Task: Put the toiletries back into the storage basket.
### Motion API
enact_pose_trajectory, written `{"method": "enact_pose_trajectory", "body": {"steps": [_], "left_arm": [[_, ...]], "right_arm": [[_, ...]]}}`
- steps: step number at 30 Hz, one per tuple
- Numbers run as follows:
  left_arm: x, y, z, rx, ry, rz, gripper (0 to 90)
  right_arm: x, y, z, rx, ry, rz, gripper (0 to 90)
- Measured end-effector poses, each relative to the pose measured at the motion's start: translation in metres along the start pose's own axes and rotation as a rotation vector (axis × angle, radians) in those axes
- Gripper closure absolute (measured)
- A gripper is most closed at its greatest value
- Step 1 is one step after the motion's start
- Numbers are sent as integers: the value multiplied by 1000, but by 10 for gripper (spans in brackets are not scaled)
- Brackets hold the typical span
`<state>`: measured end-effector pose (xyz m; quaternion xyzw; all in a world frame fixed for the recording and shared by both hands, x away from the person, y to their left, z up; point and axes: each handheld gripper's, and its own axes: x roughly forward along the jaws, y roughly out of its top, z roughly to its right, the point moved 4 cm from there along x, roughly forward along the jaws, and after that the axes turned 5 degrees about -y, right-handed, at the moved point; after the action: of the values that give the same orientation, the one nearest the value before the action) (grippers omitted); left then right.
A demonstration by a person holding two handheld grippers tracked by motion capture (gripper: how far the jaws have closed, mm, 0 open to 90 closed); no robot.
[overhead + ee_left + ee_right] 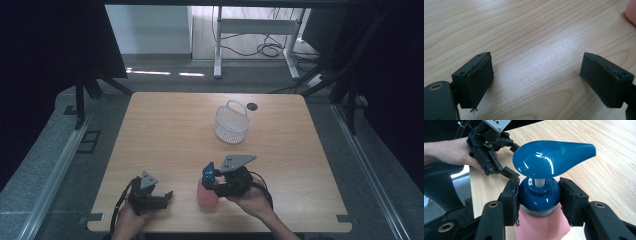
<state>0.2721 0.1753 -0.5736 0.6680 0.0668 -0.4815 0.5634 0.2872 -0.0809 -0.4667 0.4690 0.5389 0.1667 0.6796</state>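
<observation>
Right hand-held gripper (539, 195) clamped on the blue collar of the pink pump bottle (541, 225), standing near the worktop's (165, 125) front edge. Best lifted straight up, kept upright, pads square below the pump head (551, 157). Left hand-held gripper (536, 80) open, empty, resting beside.

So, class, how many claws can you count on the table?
2: the open left claw near the front edge, and the right claw beside it, shut on the pink pump bottle.
</observation>
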Motion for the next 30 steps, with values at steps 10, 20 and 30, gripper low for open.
{"method": "enact_pose_trajectory", "body": {"steps": [10, 20, 30], "left_arm": [[0, 0, 0, -1, 1, 0, 112], [0, 0, 0, 2, 0, 0, 112], [0, 0, 0, 5, 1, -1, 112]], "right_arm": [[-6, 9, 1, -11, -14, 7, 524], [-13, 23, 4, -18, -22, 15, 525], [-20, 34, 13, -16, -44, 22, 525]]}}
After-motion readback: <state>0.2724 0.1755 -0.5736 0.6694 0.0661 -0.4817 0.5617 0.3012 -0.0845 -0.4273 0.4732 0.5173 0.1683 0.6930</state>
